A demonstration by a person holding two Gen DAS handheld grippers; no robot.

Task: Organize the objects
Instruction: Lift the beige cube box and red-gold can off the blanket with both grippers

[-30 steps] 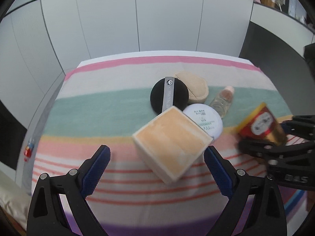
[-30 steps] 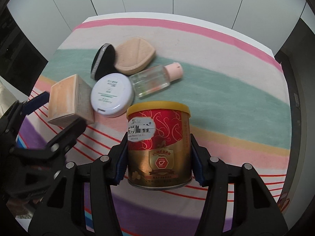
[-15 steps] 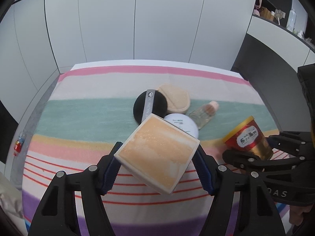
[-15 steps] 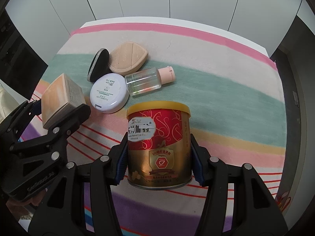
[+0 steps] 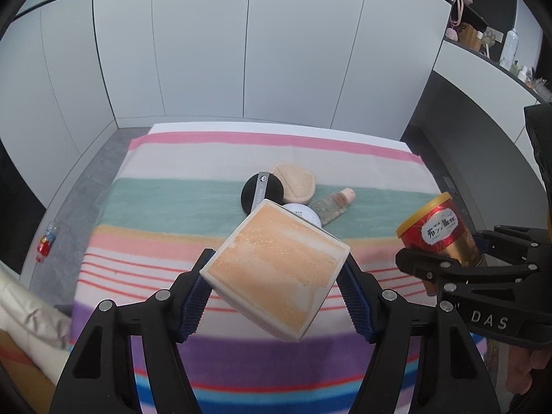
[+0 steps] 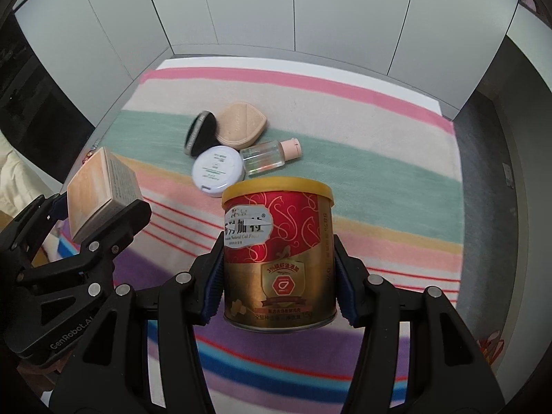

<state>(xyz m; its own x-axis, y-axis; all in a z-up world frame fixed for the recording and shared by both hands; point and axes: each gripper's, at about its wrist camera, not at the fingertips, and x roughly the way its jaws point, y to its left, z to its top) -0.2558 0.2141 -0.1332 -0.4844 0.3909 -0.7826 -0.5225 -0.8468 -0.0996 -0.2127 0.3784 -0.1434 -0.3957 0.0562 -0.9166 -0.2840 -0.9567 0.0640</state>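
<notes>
While the left gripper [image 5: 276, 296] clamps the orange box [image 5: 276, 270] aloft, the right gripper [image 6: 277, 284] squeezes the red-gold can [image 6: 278, 255] above the striped cloth [image 6: 362, 138].

even, soft indoor light fills both views, with only faint shadows on the striped cloth [image 5: 165, 214]. strong fisheye bending curves the wall panels [image 6: 255, 10] and darkens the corners. the tin [image 6: 279, 258] shows mild glare.

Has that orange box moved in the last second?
Yes. The orange box, then lying beside the white compact on the striped cloth, now hangs lifted above it, clamped in the left gripper.
</notes>
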